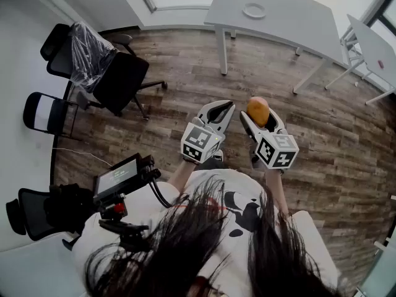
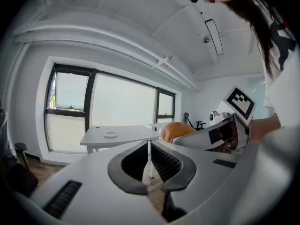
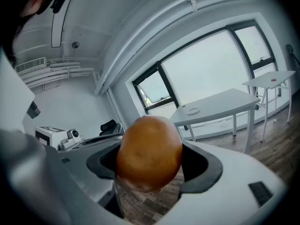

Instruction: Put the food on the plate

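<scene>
Right claw (image 1: 259, 119) clamps the rounded orange-brown food (image 1: 258, 109) between 2 wide-spread jaws, well short of the plate (image 1: 254, 10), which sits straight ahead on the white counter (image 1: 297, 25); left claw (image 1: 218, 112), narrow and empty, hovers alongside.

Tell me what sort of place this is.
Probably an office or meeting room: grey desks, black office chairs on a wood-look floor, and a wide window along one wall.

My right gripper (image 1: 260, 117) clamps the food (image 3: 149, 153), a smooth orange-brown oval, upright; the small white plate (image 1: 254, 10) lies flat on the table (image 1: 297, 23) beyond.
</scene>
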{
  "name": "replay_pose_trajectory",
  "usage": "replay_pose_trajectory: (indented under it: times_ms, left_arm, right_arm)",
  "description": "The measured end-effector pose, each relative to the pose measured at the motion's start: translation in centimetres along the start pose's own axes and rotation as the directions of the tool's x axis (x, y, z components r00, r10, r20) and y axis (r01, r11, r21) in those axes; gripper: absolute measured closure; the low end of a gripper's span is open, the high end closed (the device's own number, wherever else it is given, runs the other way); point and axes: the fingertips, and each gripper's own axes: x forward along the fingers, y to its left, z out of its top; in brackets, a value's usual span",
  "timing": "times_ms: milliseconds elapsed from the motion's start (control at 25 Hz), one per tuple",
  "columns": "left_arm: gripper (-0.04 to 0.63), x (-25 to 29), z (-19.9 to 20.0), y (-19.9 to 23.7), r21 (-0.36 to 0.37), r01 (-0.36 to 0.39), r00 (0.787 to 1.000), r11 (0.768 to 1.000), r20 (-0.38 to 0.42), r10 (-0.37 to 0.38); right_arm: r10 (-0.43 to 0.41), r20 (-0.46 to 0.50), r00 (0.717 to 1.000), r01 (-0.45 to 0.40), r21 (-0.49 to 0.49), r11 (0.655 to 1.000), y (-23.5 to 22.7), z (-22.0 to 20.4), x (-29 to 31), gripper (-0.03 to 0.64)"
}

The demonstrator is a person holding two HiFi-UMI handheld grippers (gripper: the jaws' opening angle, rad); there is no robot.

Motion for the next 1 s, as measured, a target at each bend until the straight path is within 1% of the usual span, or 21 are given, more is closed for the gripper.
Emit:
replay_pose_trajectory:
  times_ms: [240, 480, 640, 720, 920, 1000]
  left_arm:
    - [0.589, 0.3, -0.3, 0.2, -0.003, 0.006, 1.000, 1.000, -0.004, -0.006]
    - [0.589, 0.4, 0.0, -0.6, 0.000, 0.025, 1.000, 1.000, -0.001, -0.025]
    - [0.589, 0.9, 0.0, 0.0, 0.002, 0.033, 0.999, 0.999, 0.005, -0.033]
    - [0.589, 1.1, 0.0, 0.8, 0.001, 0.038, 0.999, 0.999, 0.005, -0.038]
    - [0.589, 1.9, 0.0, 5.9, -0.015, 0.058, 0.998, 0.998, -0.006, -0.058]
    - [0.589, 1.7, -0.2, 6.6, -0.016, 0.065, 0.998, 0.998, -0.010, -0.065]
  right_arm:
    - [-0.009, 0.011, 1.000, 0.008, 0.007, 1.000, -0.2, 0.1, 0.2, 0.249]
    - [-0.017, 0.030, 0.999, 0.017, 0.017, 1.000, -0.4, 0.2, -0.6, 0.249]
    - [-0.028, 0.026, 0.999, 0.027, 0.029, 0.999, -0.8, 0.0, 0.0, 0.249]
    - [-0.033, 0.022, 0.999, 0.032, 0.034, 0.999, -0.9, 0.1, 0.9, 0.249]
    - [-0.048, 0.011, 0.999, 0.048, 0.040, 0.998, 0.1, 1.2, 5.9, 0.249]
    - [-0.054, 0.017, 0.998, 0.053, 0.047, 0.997, 0.4, 1.3, 6.7, 0.249]
